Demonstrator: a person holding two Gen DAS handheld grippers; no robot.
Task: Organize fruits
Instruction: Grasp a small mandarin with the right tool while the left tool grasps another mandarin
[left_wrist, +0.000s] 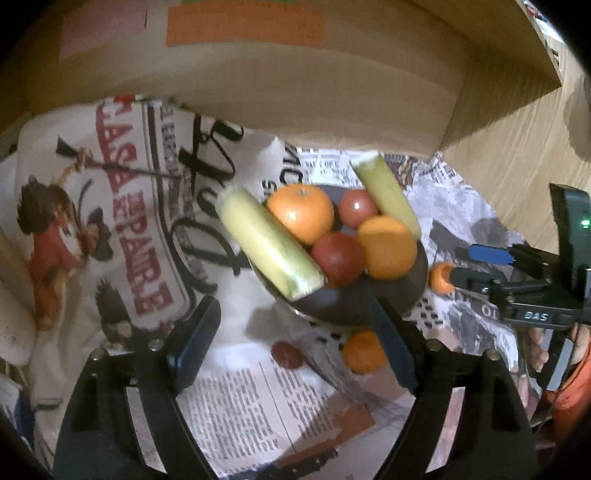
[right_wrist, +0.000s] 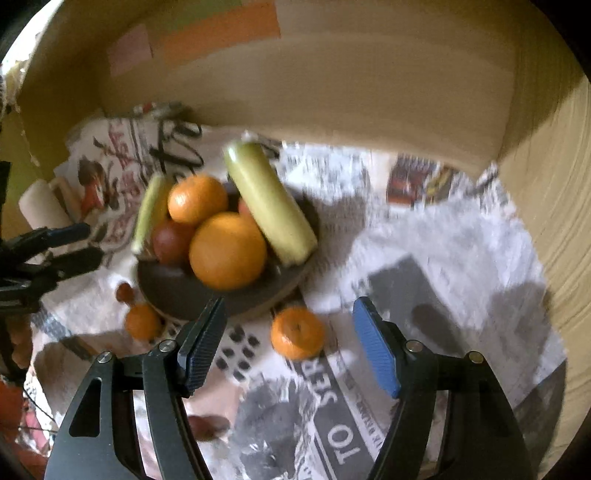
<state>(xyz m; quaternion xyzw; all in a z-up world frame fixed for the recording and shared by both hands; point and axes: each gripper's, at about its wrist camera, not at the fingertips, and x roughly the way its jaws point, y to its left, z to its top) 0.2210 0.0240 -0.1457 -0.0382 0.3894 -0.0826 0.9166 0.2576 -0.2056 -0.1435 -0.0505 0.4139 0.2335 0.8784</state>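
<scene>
A dark bowl (left_wrist: 369, 302) holds two yellow-green corn cobs (left_wrist: 269, 243), two oranges (left_wrist: 301, 214) and two red tomatoes (left_wrist: 338, 258). It also shows in the right wrist view (right_wrist: 236, 299). Loose on the newspaper lie a small orange (right_wrist: 297, 332), another small orange (right_wrist: 142, 321) and a small red fruit (right_wrist: 123, 291). My left gripper (left_wrist: 295, 339) is open and empty, just in front of the bowl. My right gripper (right_wrist: 291, 350) is open and empty, with the small orange between its fingertips' line and the bowl.
Newspaper sheets (right_wrist: 424, 258) cover the floor of a large cardboard box (left_wrist: 295, 74) whose walls stand behind and to the right. A printed cloth (left_wrist: 110, 221) lies at the left. Another red fruit (right_wrist: 207, 424) lies near my right gripper's base.
</scene>
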